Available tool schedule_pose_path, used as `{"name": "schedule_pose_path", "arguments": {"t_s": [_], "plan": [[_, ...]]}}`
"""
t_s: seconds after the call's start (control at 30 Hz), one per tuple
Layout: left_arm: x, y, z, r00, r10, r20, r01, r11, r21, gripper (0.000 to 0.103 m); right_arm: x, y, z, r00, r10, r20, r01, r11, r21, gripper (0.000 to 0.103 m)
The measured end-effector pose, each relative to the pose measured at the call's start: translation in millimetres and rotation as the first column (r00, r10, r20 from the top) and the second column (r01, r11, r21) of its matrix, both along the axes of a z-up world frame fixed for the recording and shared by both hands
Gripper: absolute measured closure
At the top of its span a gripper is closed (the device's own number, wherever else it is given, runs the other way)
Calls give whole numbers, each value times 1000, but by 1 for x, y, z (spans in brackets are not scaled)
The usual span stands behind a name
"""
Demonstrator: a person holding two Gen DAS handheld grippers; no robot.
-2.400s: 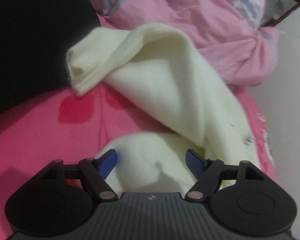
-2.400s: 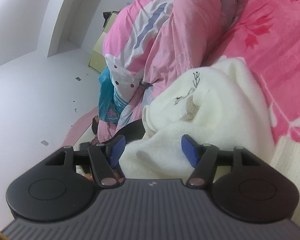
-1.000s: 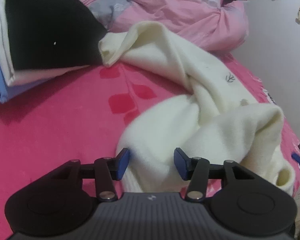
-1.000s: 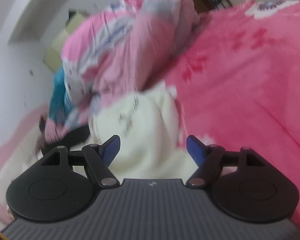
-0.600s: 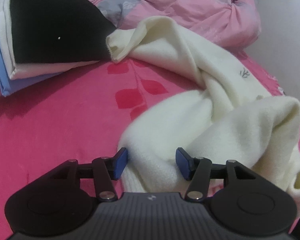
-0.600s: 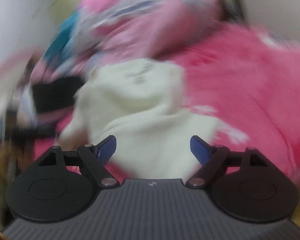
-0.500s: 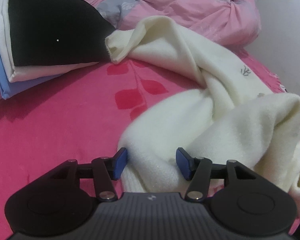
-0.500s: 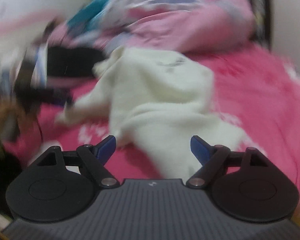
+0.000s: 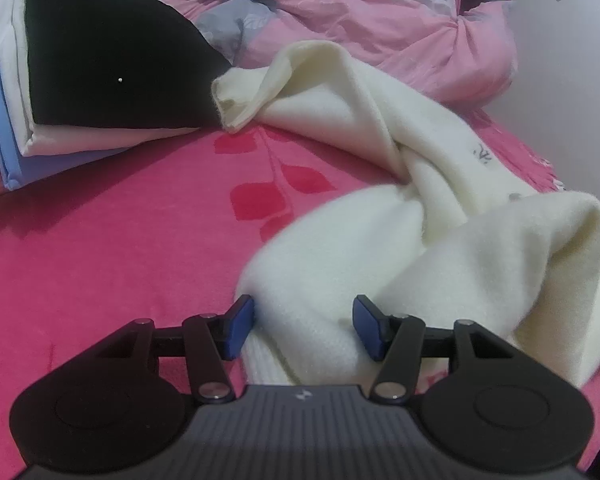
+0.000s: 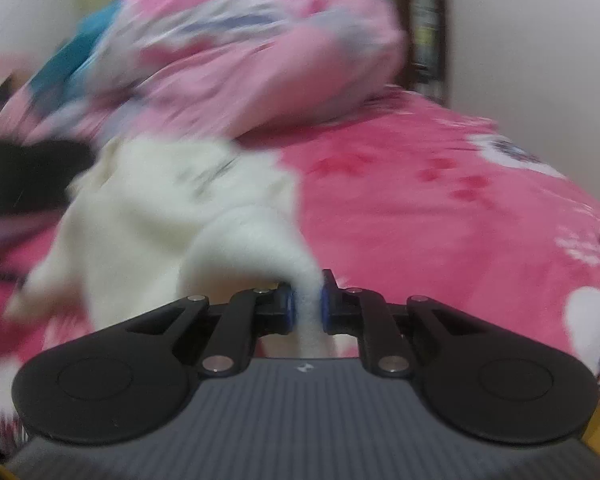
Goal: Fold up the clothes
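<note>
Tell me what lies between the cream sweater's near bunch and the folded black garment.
Only bare pink bedsheet lies between the cream sweater and the black garment, as the left wrist view shows.

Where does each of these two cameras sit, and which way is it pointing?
Left wrist view: sits on the left gripper, looking along its open blue-padded fingers over the fluffy cream sweater on the pink bedspread, toward a folded clothes stack with a black top.
Right wrist view: sits on the right gripper, shut on the cream sweater, facing the crumpled pink quilt; blurred.
Both show the sweater, bedspread and quilt.
</note>
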State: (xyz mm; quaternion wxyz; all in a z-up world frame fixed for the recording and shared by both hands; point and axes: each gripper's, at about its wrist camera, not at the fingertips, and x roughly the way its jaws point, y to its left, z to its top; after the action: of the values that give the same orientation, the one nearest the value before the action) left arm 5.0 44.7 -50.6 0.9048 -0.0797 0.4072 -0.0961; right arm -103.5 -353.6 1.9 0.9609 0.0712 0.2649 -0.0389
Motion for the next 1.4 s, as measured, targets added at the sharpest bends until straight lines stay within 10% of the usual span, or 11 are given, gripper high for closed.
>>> {"name": "schedule_pose_path", "arguments": {"t_s": [0.43, 0.67, 0.8, 0.9, 1.07, 1.23, 1.4], "plan": [[-4, 6, -5, 999, -8, 41, 10, 999, -40, 46, 187, -85, 72, 978, -159, 134, 138, 978, 154, 93], [-6, 9, -7, 997, -23, 69, 27, 998, -51, 45, 293, -46, 10, 993, -16, -114, 37, 983, 181, 88], [-6, 12, -8, 996, -27, 83, 33, 997, -69, 44, 316, -19, -29, 952, 99, -289, -43, 980, 193, 65], [-7, 14, -9, 996, -24, 89, 32, 996, -88, 44, 299, -16, -14, 958, 66, -280, -37, 994, 108, 37], [-7, 18, -8, 996, -15, 88, 25, 993, -119, 44, 238, -58, 45, 990, 38, -139, -10, 980, 201, 23], [-5, 24, -8, 997, 5, 71, 7, 985, -173, 43, 162, -81, 45, 994, 34, -105, 24, 862, 506, 16], [0, 32, -10, 999, 20, 45, -8, 969, -246, 39, 91, -74, -9, 979, 82, -188, 98, 620, 779, 16]]}}
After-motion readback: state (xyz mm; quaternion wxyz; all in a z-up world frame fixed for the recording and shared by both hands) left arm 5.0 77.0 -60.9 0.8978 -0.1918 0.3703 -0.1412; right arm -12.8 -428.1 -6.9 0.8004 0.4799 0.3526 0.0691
